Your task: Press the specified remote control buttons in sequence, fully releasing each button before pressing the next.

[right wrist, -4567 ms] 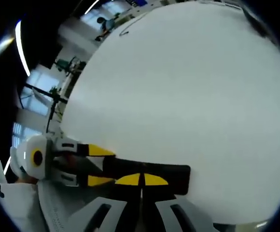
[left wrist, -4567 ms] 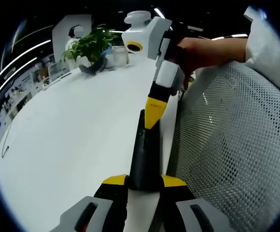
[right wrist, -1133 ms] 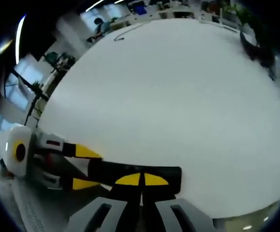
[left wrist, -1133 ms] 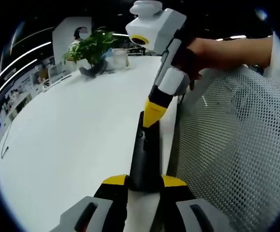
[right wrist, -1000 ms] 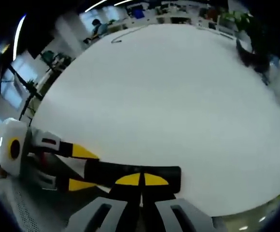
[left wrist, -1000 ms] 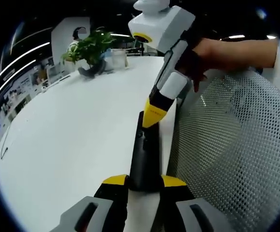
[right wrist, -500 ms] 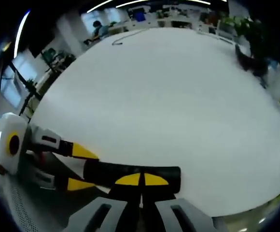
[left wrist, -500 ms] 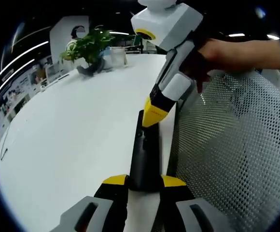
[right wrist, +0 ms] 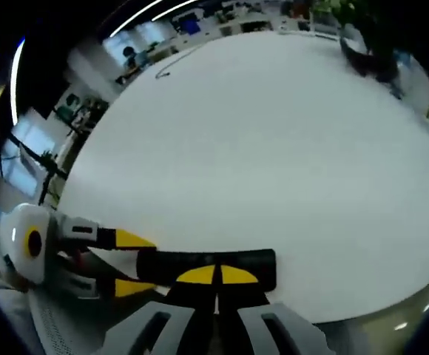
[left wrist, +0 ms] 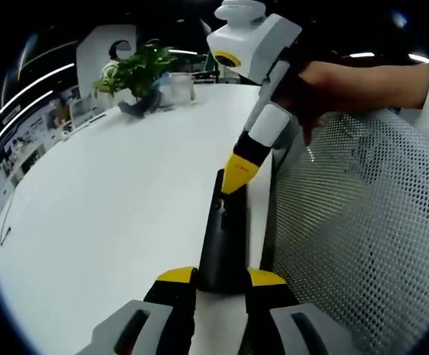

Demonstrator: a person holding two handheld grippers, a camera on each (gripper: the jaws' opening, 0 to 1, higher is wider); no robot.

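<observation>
A black remote control [left wrist: 222, 237] lies along the near edge of the white table [left wrist: 111, 192]. My left gripper [left wrist: 222, 277] is shut on its near end, one yellow tip on each side. My right gripper [left wrist: 238, 171] comes down from the upper right, held by a hand [left wrist: 348, 81]. Its yellow tips are shut together and touch the remote's far end. In the right gripper view my right gripper [right wrist: 216, 275] rests shut on top of the remote control [right wrist: 251, 260]. My left gripper [right wrist: 129, 262] clamps the remote's left end there.
A potted plant [left wrist: 137, 70] and a glass jar [left wrist: 181, 87] stand at the table's far end. A white mesh chair back [left wrist: 355, 237] runs close along the table's right edge. A thin cable [right wrist: 174, 63] lies far across the table [right wrist: 274, 148].
My right gripper has tilted more steeply and its tips have shifted slightly toward the remote's far end. The left gripper and remote have stayed put.
</observation>
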